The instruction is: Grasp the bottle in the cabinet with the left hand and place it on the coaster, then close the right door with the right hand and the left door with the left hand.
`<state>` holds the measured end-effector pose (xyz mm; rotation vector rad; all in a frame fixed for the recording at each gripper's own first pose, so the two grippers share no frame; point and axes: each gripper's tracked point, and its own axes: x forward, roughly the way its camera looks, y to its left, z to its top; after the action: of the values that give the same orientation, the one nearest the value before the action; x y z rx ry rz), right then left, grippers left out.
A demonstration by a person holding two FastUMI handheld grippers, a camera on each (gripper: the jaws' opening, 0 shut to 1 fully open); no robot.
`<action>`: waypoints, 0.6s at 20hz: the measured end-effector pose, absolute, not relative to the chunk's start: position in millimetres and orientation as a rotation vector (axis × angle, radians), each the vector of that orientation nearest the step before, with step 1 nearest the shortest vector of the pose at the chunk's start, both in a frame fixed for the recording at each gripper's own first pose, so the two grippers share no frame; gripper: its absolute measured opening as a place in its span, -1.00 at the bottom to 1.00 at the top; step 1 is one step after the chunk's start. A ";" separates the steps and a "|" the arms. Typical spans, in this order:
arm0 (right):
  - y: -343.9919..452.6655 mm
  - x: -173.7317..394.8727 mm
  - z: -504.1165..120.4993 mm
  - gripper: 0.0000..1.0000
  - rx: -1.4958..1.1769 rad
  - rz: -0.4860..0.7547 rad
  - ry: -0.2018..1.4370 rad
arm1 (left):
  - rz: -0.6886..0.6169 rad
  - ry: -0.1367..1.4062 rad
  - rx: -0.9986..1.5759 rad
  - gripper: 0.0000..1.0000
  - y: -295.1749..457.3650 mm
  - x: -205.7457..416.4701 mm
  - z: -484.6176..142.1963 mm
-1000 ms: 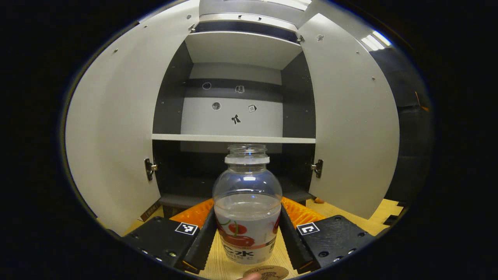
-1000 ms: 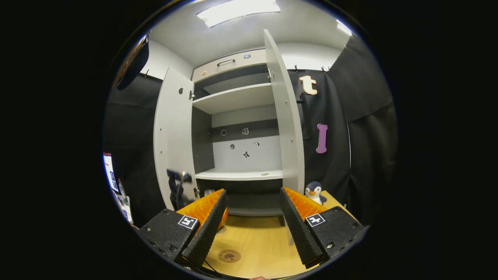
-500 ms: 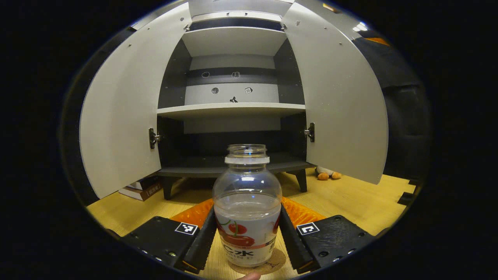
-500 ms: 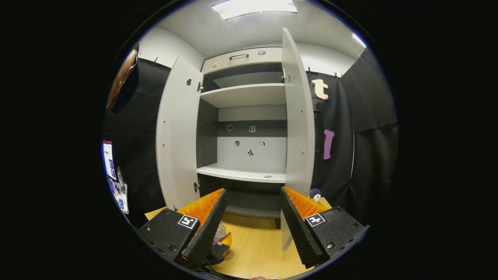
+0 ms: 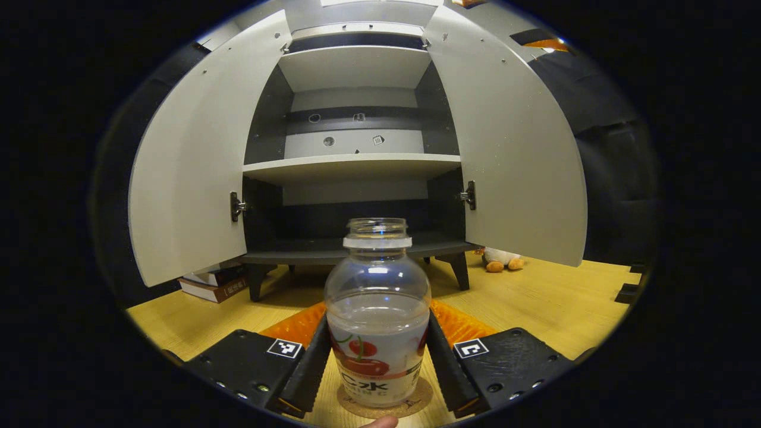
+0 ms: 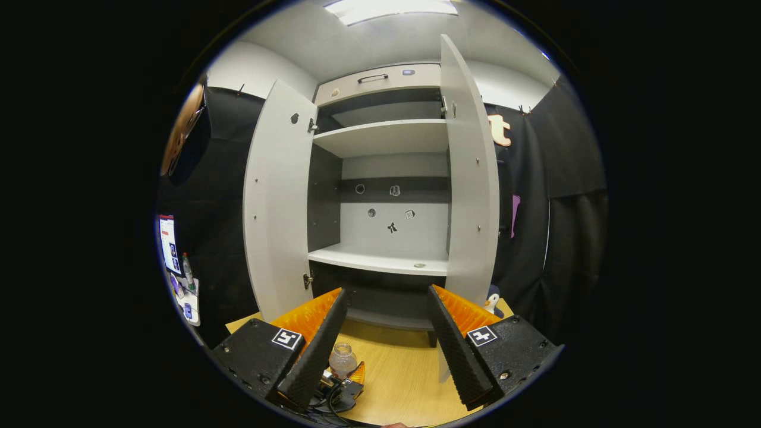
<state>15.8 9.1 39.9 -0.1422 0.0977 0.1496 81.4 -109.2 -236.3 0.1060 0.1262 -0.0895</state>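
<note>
Left gripper view: the left gripper [image 5: 378, 364] is clamped on the clear uncapped plastic bottle with a cherry label [image 5: 377, 312], both fingers pressed against its sides. The bottle stands upright on the round cork coaster [image 5: 383, 406] on the light wooden table [image 5: 535, 303], in front of the grey cabinet [image 5: 355, 166] with both doors swung open.

Right gripper view: the right gripper [image 6: 386, 345] is spread wide with nothing between its fingers, facing the cabinet. The bottle sits low down just beside its left finger [image 6: 315, 351], farther off on the table.

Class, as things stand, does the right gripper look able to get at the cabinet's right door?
Probably yes: the right gripper is open and holds nothing, and the right door stands wide open ahead with nothing between them.
</note>
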 end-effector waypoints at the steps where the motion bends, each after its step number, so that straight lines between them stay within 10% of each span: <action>1: 8.7 15.6 40.6 0.67 -0.142 0.147 0.092 | -0.091 0.125 0.112 0.54 -109.9 81.3 -236.8; 12: 13.4 16.0 32.0 0.66 -0.136 0.165 0.108 | -0.145 0.154 0.125 0.82 -112.4 64.5 -248.5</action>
<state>16.0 13.4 32.0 -0.1359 0.1081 0.1645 64.5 -112.4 -248.5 0.1247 0.1536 -0.1455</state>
